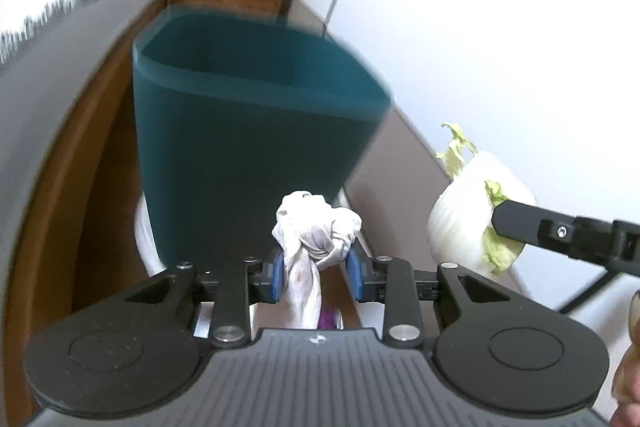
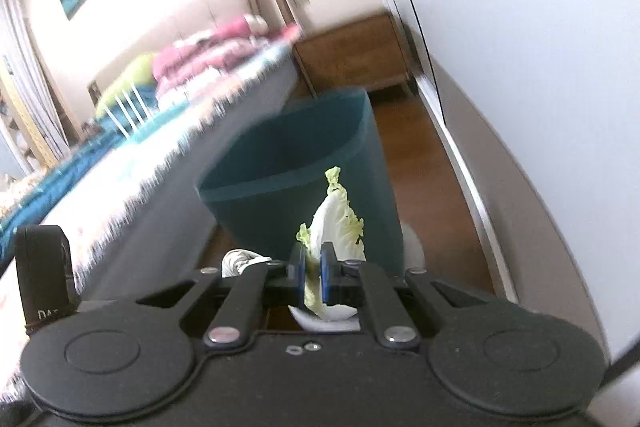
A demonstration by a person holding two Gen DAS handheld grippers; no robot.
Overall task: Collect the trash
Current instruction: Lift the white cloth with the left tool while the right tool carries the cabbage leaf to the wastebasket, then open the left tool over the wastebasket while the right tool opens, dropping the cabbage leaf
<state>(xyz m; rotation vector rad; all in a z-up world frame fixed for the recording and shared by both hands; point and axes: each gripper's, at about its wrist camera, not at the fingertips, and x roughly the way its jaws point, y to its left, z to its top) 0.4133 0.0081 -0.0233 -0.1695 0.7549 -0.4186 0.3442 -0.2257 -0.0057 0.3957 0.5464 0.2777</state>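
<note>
The left hand-held gripper (image 1: 316,273) pinches a crumpled white tissue (image 1: 316,227); the right hand-held gripper (image 2: 313,273) pinches a pale cabbage leaf (image 2: 336,219). Just beyond both stands a dark teal bin (image 1: 248,123) on the wooden floor (image 2: 432,163), beside the bed (image 2: 120,155).

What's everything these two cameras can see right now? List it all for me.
Teal plastic trash bin: one, on the wooden floor ahead.
Crumpled white tissue wad: one, white, clamped in the left gripper.
Cabbage leaf: one, pale green and white, pinched in the right gripper.
Bed: one, teal and white cover, pink bedding piled, left of the bin.
Wooden nightstand: one, brown, behind the bin.
Left gripper: black, blue pads.
Right gripper: black, blue pads.
</note>
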